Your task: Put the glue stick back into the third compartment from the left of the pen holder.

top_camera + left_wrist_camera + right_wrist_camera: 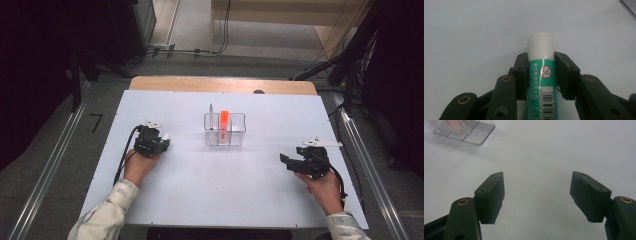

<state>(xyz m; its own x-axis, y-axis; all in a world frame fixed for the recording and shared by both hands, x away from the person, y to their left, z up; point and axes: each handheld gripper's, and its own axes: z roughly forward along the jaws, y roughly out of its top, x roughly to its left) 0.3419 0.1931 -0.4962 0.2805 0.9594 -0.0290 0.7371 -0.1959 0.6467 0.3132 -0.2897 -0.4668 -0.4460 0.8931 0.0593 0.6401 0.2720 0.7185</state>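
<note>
The glue stick (541, 75) has a green label with white Chinese characters, a red crossed-out circle and a barcode beginning 6 9217. It lies on the white worktop (220, 185) at nine o'clock from the clear box (224, 130). The left gripper (541, 65) has its jaws against the glue stick's sides, palm down. The right gripper (537, 195) rests at four o'clock, wide open and empty.
</note>
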